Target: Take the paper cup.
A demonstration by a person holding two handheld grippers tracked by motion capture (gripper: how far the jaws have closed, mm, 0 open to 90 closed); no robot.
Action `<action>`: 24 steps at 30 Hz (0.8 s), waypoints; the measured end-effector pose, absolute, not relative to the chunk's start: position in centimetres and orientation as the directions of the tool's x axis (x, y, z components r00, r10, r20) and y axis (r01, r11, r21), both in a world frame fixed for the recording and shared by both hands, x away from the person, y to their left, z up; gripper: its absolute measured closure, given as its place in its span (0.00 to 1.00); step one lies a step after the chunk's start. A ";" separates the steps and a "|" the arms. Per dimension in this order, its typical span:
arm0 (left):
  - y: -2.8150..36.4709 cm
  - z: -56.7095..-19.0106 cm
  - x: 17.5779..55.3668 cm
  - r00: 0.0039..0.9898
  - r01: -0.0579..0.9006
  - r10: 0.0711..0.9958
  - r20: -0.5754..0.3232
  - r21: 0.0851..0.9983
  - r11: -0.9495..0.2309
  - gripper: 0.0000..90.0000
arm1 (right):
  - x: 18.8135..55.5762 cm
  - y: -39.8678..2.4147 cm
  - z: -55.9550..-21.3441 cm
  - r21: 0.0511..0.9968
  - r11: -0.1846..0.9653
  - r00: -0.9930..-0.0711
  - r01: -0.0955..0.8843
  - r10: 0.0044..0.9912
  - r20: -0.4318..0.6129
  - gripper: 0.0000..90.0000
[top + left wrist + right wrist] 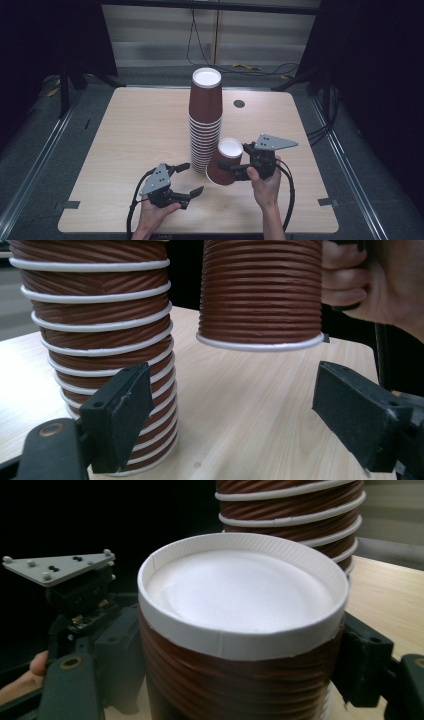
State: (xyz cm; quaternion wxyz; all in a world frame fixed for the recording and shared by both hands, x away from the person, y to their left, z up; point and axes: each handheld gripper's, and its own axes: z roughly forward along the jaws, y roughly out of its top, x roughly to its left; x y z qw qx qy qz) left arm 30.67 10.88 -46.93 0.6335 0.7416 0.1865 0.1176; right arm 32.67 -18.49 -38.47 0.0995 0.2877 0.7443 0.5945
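Note:
A tall stack of upside-down brown ribbed paper cups (205, 120) stands mid-table. My right gripper (234, 159) is shut on a single upside-down brown cup (225, 162), just right of the stack's base. In the left gripper view this cup (260, 290) hangs with its white rim a little above the tabletop, beside the stack (100, 340). The right gripper view has the cup's white bottom (240, 585) up close between the jaws, with the stack (295, 510) behind. My left gripper (194, 178) is open, empty, near the stack's foot; its jaws point at the gap between stack and cup.
The wooden table (125, 140) has a round cable hole (239, 103) at the back right and bare wood to the left. Cables lie on the floor behind. Dark curtains and stand legs flank the table.

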 end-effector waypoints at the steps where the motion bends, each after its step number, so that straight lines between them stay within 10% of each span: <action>1: 10.8 -47.0 30.7 0.904 0.133 0.422 -0.072 0.984 -0.117 0.18 | 32.6 -18.4 -38.7 0.943 0.119 -0.817 0.310 0.541 0.200 0.24; 24: 9.5 -47.5 30.8 0.916 0.133 0.395 -0.074 0.983 -0.125 0.10 | 32.2 -15.7 -41.9 0.935 0.123 -0.842 0.333 0.485 0.236 0.25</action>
